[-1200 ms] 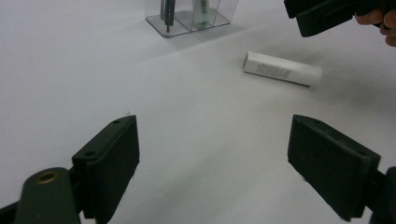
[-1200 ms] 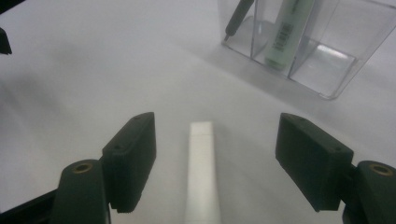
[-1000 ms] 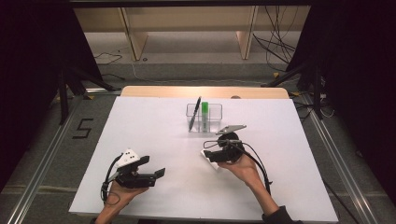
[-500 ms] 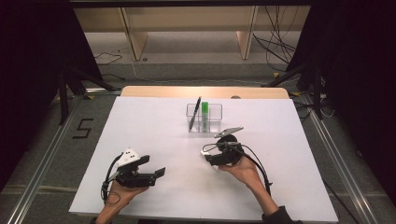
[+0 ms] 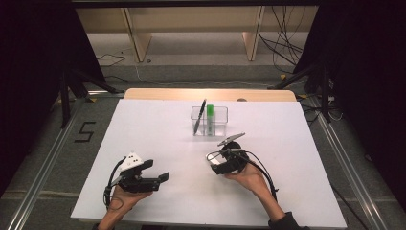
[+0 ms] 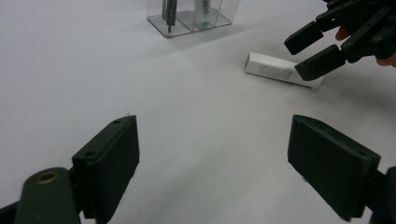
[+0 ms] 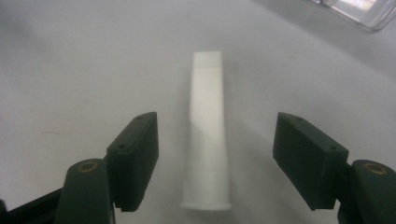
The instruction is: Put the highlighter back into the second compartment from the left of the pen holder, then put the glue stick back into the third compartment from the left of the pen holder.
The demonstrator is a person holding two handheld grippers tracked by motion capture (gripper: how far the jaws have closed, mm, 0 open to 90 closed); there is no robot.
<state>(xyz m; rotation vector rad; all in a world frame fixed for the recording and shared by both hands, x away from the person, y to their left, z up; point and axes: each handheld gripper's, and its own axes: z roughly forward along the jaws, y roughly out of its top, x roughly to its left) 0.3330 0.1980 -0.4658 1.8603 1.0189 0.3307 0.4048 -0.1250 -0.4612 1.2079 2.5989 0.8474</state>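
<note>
A white tube (image 7: 207, 121) lies flat on the white table (image 5: 158, 129), its flared end toward me in the right gripper view. My right gripper (image 7: 219, 158) hangs low over it, open, one jaw on each side of the tube and neither pad touching it. In the high view the right gripper (image 5: 214, 160) is right of the table's centre, and part of the tube (image 5: 215, 167) peeks out under it. The left gripper (image 6: 222, 163) is open and holds nothing; it sits near the front left of the table (image 5: 158, 171) and points at the tube (image 6: 280, 70).
A clear plastic organizer (image 5: 220, 125) stands behind the right gripper, holding a black pen (image 5: 200, 115) and a green-capped tube (image 5: 209, 115). The table's wooden far edge (image 5: 210, 94) meets the floor, with cables and dark stands beyond.
The right gripper has shifted slightly lower over the white tube. The left gripper has stayed put.
</note>
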